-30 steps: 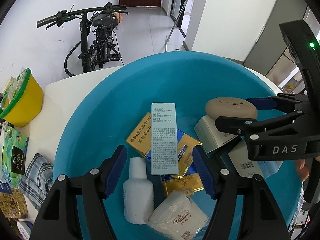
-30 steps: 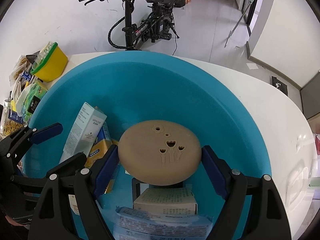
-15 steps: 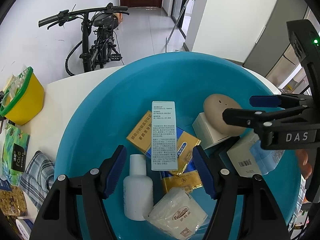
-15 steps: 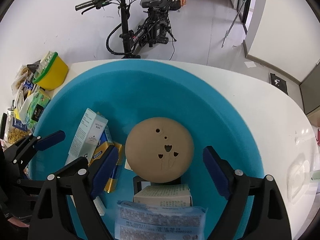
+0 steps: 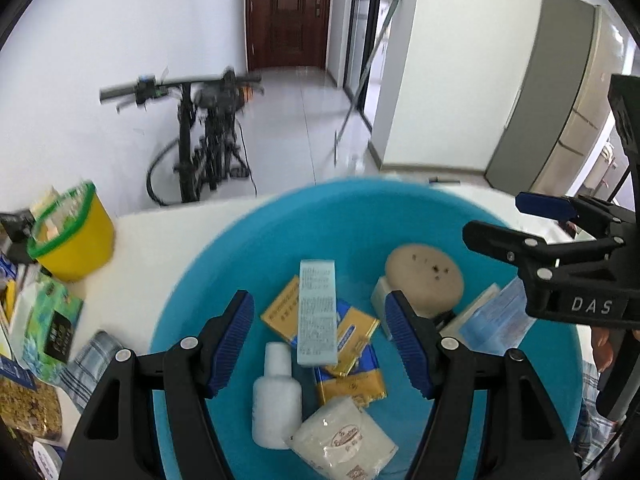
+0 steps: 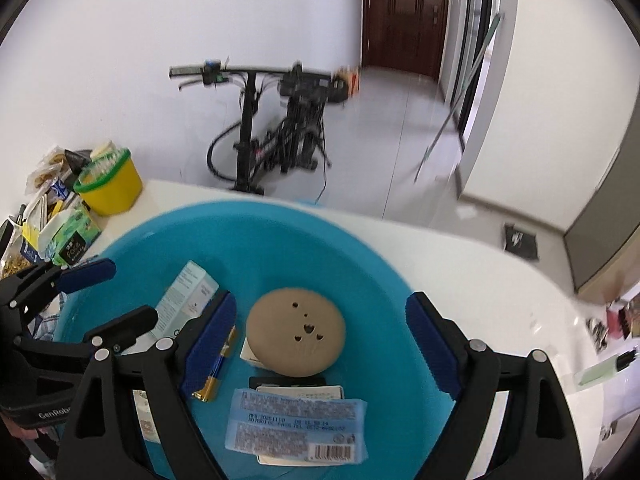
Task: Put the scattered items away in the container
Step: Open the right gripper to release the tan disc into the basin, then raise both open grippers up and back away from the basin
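Note:
A big blue basin (image 5: 248,248) (image 6: 360,256) stands on the white table and holds several items. Among them are a pale blue tall box (image 5: 316,288), a white bottle (image 5: 276,396), gold packs (image 5: 352,384) and a white packet (image 5: 344,440). A tan round disc (image 5: 424,276) (image 6: 296,330) rests on a white box, with a blue plastic pack (image 6: 296,424) in front of it. My left gripper (image 5: 318,312) hangs open above the tall box, touching nothing. My right gripper (image 6: 320,308) is open, well above the disc and clear of it.
Left of the basin are a yellow tub with a green rim (image 5: 72,240), a green tissue pack (image 5: 48,320), a plaid cloth (image 5: 92,360) and snack bags. A bicycle (image 6: 276,136) stands on the floor behind the table. Small items lie at the table's right end (image 6: 612,316).
Both grippers have risen and tipped upward, away from the basin. The right gripper's jaws widened and let go of the tan disc, which now lies on the boxes.

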`<state>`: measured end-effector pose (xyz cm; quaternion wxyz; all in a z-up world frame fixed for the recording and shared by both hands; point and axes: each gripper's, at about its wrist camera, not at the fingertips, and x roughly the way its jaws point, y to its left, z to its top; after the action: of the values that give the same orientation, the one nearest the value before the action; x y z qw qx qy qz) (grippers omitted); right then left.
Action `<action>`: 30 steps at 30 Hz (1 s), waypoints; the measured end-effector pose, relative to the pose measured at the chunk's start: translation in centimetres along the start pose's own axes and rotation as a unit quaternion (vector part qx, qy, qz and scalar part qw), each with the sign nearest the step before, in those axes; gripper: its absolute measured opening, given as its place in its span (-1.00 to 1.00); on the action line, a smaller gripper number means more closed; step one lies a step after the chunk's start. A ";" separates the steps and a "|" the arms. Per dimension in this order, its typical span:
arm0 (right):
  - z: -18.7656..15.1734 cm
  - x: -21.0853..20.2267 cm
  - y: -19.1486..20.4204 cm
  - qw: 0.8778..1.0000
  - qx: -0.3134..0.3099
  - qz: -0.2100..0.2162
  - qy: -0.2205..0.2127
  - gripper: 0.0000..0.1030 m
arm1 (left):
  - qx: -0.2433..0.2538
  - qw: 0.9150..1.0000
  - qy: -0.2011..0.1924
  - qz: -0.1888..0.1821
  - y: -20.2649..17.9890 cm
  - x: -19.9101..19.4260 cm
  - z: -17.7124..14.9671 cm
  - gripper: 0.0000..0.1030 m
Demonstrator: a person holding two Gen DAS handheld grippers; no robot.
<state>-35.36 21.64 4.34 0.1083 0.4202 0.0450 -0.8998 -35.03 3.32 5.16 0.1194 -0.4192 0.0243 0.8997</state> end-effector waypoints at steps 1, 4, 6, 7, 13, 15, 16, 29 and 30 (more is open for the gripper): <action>-0.1 -0.7 0.1 1.000 -0.003 -0.003 -0.014 0.67 | 0.002 1.000 -0.014 0.002 -0.2 -0.6 0.0 0.37; -0.5 -2.5 0.4 0.999 -0.004 0.002 -0.051 0.89 | 0.011 0.999 -0.046 0.005 -0.7 -2.1 0.2 0.39; -0.7 -3.6 0.4 0.997 0.005 0.011 -0.072 0.93 | 0.007 0.998 -0.056 -0.004 -0.8 -2.8 0.3 0.64; -0.8 -4.1 0.4 0.997 0.011 0.016 -0.079 0.94 | 0.003 0.998 -0.059 -0.008 -0.9 -3.1 0.3 0.73; -1.8 -7.1 -0.1 0.992 0.023 0.007 -0.123 0.99 | -0.010 0.994 -0.108 0.001 -1.3 -5.9 -0.3 0.73; -2.1 -7.9 0.1 0.990 0.017 -0.001 -0.139 0.99 | -0.009 0.993 -0.121 0.004 -1.4 -6.7 -0.4 0.73; -2.4 -8.3 -0.1 0.989 0.015 -0.003 -0.145 0.99 | -0.006 0.991 -0.132 0.003 -1.5 -7.2 -0.5 0.74; -5.2 -13.0 -0.5 0.978 0.028 -0.021 -0.207 0.99 | -0.010 0.975 -0.221 0.014 -2.2 -13.0 -2.2 1.00; -5.4 -13.4 -0.5 0.977 0.027 -0.023 -0.212 0.99 | -0.009 0.974 -0.225 0.013 -2.2 -13.4 -2.3 1.00</action>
<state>-23.08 25.12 11.14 0.0830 0.2213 0.0062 -0.9717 -24.47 2.55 14.01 0.1062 -0.2064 -0.0062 0.9727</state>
